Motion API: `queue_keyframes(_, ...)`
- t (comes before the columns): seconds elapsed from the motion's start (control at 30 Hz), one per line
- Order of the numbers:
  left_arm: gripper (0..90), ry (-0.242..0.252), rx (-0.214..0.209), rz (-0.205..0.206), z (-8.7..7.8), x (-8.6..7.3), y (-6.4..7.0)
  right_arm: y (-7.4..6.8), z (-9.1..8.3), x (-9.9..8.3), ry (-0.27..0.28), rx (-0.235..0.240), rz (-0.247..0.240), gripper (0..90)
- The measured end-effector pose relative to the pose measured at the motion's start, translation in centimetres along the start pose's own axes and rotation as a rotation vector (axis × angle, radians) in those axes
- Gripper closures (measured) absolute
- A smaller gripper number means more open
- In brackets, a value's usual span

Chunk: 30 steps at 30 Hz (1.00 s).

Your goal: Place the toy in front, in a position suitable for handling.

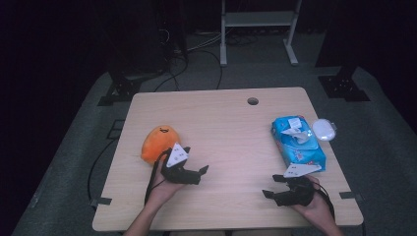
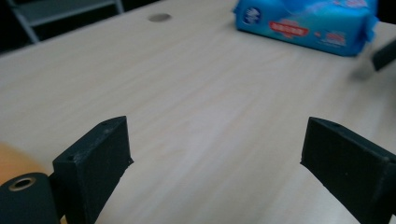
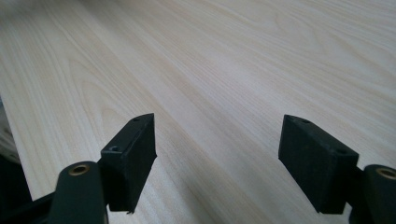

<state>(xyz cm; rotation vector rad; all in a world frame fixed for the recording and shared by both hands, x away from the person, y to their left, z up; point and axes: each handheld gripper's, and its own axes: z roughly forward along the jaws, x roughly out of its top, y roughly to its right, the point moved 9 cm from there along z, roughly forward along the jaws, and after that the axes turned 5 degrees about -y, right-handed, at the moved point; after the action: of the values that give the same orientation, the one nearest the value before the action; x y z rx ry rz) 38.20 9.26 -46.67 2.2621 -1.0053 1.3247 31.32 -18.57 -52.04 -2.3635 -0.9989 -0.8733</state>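
High view: surface [image 1: 221, 132], wipes pack [image 1: 298, 142], orange plush [image 1: 158, 142], two grippers, both empty.

Left gripper [image 1: 201, 170] just beside the plush, jaws spread, nothing between; right gripper [image 1: 269, 192] near the pack's near end, jaws likewise spread. Broad bare middle for moving. Risk: pack close to the right edge with a small white lid [image 1: 324, 129] at the rim, easily nudged off by a careless sweep.
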Motion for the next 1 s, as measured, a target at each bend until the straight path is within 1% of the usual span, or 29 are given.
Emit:
queue_keyframes(0.1,7.3,0.032,0.058,-0.029,-1.2,0.4,-2.2,0.0,0.0,0.0,-0.003,0.001,0.002,26.4)
queue_keyframes(0.13,7.3,0.059,0.086,-0.056,-2.0,0.6,-3.6,0.1,0.1,0.0,-0.005,0.0,0.007,26.4)
queue_keyframes(0.17,7.3,0.067,0.102,-0.065,-2.4,0.7,-4.2,0.2,0.1,0.0,-0.006,0.001,0.007,26.4)
queue_keyframes(0.2,7.3,0.067,0.102,-0.065,-2.4,0.7,-4.2,0.2,0.1,0.0,-0.006,0.001,0.007,26.4)
queue_keyframes(0.27,7.2,0.079,0.137,-0.075,-3.2,0.8,-5.5,0.2,0.1,-0.1,-0.005,0.003,0.007,26.4)
queue_keyframes(0.3,7.2,0.087,0.153,-0.088,-3.6,0.8,-6.0,0.2,0.1,-0.1,-0.005,0.003,0.007,26.4)
queue_keyframes(0.33,7.3,0.103,0.187,-0.101,-4.4,0.9,-7.2,0.2,0.1,-0.1,-0.007,0.003,0.006,26.4)
queue_keyframes(0.4,7.2,0.114,0.218,-0.116,-5.0,0.8,-8.3,0.1,0.1,-0.1,-0.008,0.003,0.005,26.4)
queue_keyframes(0.43,7.2,0.114,0.218,-0.116,-5.0,0.8,-8.3,0.1,0.1,0.0,-0.006,0.003,0.002,26.4)
queue_keyframes(0.57,7.2,0.112,0.263,-0.153,-5.6,0.2,-10.1,0.0,0.2,0.0,-0.011,0.004,-0.001,26.4)
queue_keyframes(0.7,7.3,0.077,0.281,-0.169,-5.0,-0.8,-11.1,-0.1,0.4,-0.1,-0.015,0.006,-0.001,26.4)
queue_keyframes(0.73,7.3,0.056,0.283,-0.174,-4.5,-1.4,-11.2,-0.1,0.4,-0.1,-0.017,0.005,-0.003,26.5)
queue_keyframes(0.83,7.3,0.021,0.292,-0.182,-3.7,-2.3,-11.4,-0.1,0.4,-0.1,-0.018,0.007,-0.003,27.4)
queue_keyframes(0.97,7.3,0.008,0.308,-0.186,-3.2,-2.7,-11.3,-0.2,0.4,-0.1,-0.02,0.009,-0.005,28.0)
queue_keyframes(1.0,7.3,0.001,0.318,-0.177,-3.1,-2.9,-11.4,-0.2,0.3,-0.1,-0.017,0.008,-0.005,28.1)
